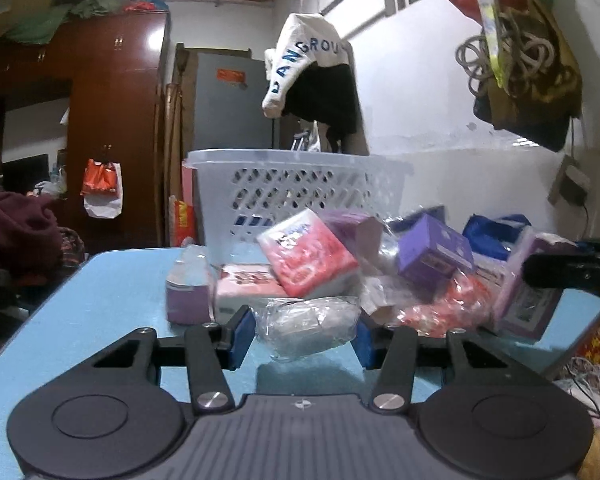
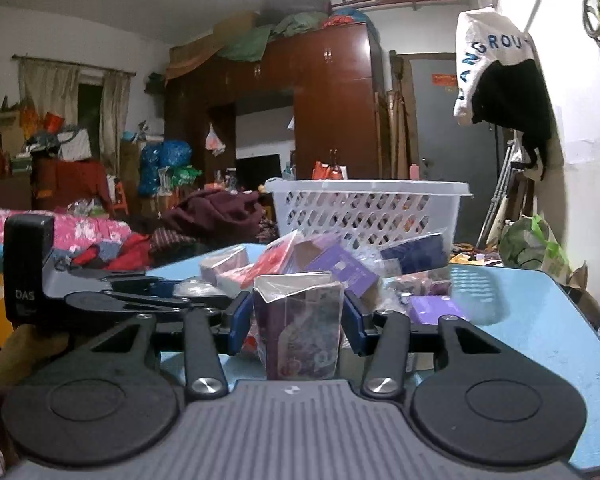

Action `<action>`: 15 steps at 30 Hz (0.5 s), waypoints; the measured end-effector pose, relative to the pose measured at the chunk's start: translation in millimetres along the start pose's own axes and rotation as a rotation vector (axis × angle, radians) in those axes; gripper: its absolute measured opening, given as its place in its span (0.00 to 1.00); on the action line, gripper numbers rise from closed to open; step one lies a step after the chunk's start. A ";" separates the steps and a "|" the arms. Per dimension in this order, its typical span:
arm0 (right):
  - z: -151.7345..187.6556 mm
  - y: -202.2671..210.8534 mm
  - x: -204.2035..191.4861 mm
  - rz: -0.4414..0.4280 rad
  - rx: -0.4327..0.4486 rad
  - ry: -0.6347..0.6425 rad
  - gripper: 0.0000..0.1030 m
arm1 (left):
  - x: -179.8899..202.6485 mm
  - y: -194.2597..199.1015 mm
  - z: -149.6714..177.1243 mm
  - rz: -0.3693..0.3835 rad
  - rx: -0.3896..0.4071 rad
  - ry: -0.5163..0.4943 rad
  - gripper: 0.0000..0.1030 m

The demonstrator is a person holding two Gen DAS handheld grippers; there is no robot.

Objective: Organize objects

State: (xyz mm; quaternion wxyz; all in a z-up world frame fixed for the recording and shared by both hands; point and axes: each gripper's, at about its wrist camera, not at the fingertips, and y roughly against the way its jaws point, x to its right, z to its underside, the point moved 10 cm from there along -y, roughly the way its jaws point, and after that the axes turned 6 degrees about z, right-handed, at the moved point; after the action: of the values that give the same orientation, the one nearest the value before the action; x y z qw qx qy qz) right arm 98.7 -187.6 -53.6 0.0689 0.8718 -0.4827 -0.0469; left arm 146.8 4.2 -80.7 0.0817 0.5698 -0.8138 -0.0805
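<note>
Surface: blue tabletop (image 1: 100,300), cluttered bedroom, white basket (image 1: 296,196) behind pile | Left gripper (image 1: 304,332): you pinch a clear crinkled packet (image 1: 308,326) | Right gripper (image 2: 296,320): you pinch an upright purple wrapped pack (image 2: 300,332)

Blue capitals reading "ANGROU" run across the white bag (image 1: 300,56) hanging at upper centre of the left wrist view; the right wrist view gives "ANGROU" too (with a possible "L" before it). "DAS" stands on the other gripper's black housing (image 2: 24,276) at left. Package print is too blurred to read.
</note>
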 end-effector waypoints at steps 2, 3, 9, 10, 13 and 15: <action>-6.8 2.3 4.6 -0.027 0.006 -0.040 0.50 | -4.0 1.7 -2.3 0.001 0.008 0.013 0.53; -11.6 4.1 7.0 -0.042 0.011 -0.061 0.50 | -5.5 2.5 -4.0 0.000 0.014 0.019 0.53; -43.7 5.0 27.9 -0.075 0.045 -0.151 0.50 | -14.5 4.5 -19.3 0.024 0.037 0.073 0.53; -50.3 1.5 32.7 -0.066 0.048 -0.150 0.50 | -16.0 4.4 -23.5 0.029 0.041 0.076 0.53; -68.0 -9.7 45.4 -0.071 0.053 -0.170 0.50 | -20.0 1.8 -42.3 0.044 0.059 0.077 0.53; -85.8 -23.6 52.3 -0.064 0.062 -0.166 0.50 | -23.2 -6.5 -63.3 0.062 0.070 0.076 0.53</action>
State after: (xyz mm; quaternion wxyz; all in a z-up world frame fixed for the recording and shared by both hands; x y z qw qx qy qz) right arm 158.9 -213.1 26.2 0.0004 0.8817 -0.4597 -0.1061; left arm 174.8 21.4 -21.5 0.0949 0.5496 -0.8296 -0.0278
